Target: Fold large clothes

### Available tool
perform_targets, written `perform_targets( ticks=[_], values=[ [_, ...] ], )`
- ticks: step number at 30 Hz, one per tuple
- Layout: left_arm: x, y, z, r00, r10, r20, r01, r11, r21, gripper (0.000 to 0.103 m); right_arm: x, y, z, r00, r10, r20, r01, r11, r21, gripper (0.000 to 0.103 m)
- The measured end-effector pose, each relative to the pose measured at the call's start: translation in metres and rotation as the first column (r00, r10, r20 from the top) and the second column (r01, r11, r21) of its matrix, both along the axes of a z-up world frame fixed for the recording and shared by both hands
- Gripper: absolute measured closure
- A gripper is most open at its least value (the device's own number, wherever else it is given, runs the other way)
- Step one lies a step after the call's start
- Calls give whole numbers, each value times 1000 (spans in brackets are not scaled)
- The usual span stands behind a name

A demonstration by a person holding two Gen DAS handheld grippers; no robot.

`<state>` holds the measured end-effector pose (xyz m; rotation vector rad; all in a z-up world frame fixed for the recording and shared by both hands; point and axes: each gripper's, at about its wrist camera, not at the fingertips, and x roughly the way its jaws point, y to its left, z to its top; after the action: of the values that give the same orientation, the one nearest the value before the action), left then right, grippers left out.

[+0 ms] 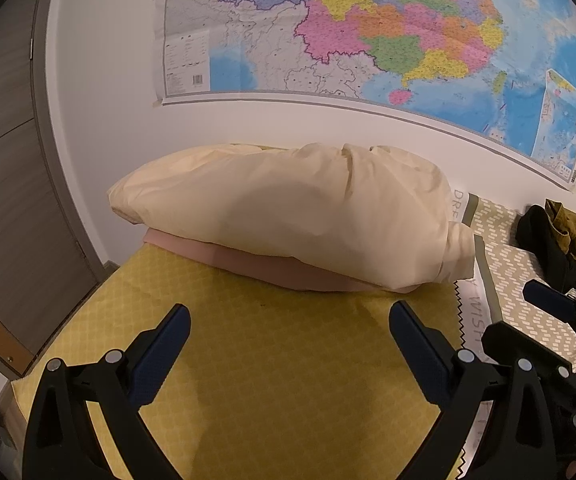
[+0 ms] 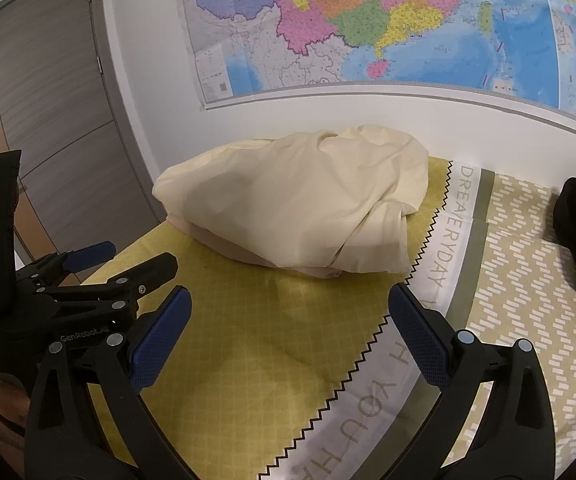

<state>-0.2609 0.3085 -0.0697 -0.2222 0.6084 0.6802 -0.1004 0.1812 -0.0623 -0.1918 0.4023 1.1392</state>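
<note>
A: Grippers?
B: My left gripper [image 1: 289, 334] and right gripper [image 2: 289, 318] both gape wide, holding nothing.
A: Clothes?
B: Dark clothes pile [image 1: 559, 240] far right of both; cream pillow [image 1: 288, 216] dead ahead on yellow bedspread [image 1: 288, 360].

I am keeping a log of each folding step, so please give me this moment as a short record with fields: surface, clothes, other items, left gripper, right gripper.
surface: bed with yellow patterned cover
clothes: cream garment bundled on top of a folded pink garment, near the wall
other items: dark and olive clothes pile at the right; wall map above
left gripper: open, empty, over the cover, short of the clothes
right gripper: open, empty, beside the left one
</note>
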Motion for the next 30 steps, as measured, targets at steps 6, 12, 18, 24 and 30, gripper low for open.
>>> perform_targets(
  ticks=[6,12,18,24,30],
  values=[
    [-1,-2,0,1000,-4,-2,4,1000,1,7,-1,-3,0,1000,2,-4,-2,1000,-1,6],
    [-2,-4,0,1000,-6,-4,6,1000,5,7,-3,-4,0,1000,-3,-3,3,1000,-3,6],
    [-4,-6,1,1000,-8,1,8,1000,6,7,-4,-7,-1,1000,-7,-1,7,1000,-3,6],
    [-4,-9,1,1000,-9,-2,9,1000,3,7,-6,-9,-1,1000,-10,2,10,1000,-1,6],
    [-5,-11,2,1000,-10,-1,10,1000,12,7,-8,-10,-1,1000,-11,6,11,1000,2,6]
  ],
)
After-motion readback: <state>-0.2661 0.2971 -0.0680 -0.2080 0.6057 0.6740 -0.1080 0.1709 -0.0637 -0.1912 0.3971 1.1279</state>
